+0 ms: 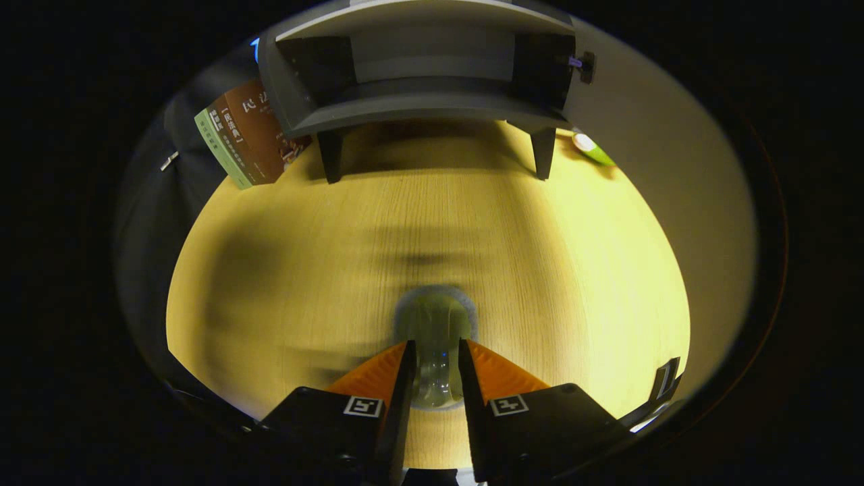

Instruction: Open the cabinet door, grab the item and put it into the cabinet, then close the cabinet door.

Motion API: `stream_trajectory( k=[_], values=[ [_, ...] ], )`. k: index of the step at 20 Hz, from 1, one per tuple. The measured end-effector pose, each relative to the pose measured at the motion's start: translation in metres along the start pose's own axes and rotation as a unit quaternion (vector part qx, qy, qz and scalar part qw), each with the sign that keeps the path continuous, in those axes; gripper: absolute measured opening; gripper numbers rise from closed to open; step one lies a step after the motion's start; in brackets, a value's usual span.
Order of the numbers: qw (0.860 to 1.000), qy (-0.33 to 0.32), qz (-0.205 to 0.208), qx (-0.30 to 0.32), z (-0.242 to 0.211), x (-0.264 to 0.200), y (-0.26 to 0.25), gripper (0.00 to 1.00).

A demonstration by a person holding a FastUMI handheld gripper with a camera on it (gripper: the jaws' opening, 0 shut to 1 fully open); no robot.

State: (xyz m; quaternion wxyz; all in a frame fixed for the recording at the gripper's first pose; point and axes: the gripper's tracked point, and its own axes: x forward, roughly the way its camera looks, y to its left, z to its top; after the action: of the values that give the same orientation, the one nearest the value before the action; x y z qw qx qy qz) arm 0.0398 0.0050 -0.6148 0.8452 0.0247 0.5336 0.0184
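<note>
Fingers (pixel 405 378) pressing from both sides on a clear glass cup (pixel 435 324), holding it between them above the wooden tabletop (pixel 283 270). Looking transparent and pale, rounded rim pointing ahead, lower part squeezed between the pads. Blurring slightly, so contents hard to judge. Standing well beyond on short legs: grey cabinet (pixel 418 101), door (pixel 648 135) swung open to one side, interior dark. Leaning beside it, books (pixel 246 135), partly cut off. Peeking past the far leg, a green object (pixel 594 150), too small to identify.

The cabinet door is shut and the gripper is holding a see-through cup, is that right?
Not quite. The gripper view shows the cabinet open, its door swung aside and the shelf inside bare. The rest holds: the gripper is shut on the see-through cup.
</note>
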Motion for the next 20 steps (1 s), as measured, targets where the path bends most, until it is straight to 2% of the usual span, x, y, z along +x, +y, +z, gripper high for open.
stream_trajectory(
  k=[9, 10, 16, 20],
  values=[
    [1.000, 0.000, -0.005, -0.024, 0.009, 0.004, -0.001, 0.45],
    [1.000, 0.005, -0.006, -0.027, 0.006, 0.010, -0.002, 0.20],
    [0.999, 0.006, -0.008, -0.031, 0.007, 0.012, -0.005, 0.20],
    [1.000, -0.010, -0.005, -0.015, 0.021, -0.004, -0.004, 0.20]
  ],
)
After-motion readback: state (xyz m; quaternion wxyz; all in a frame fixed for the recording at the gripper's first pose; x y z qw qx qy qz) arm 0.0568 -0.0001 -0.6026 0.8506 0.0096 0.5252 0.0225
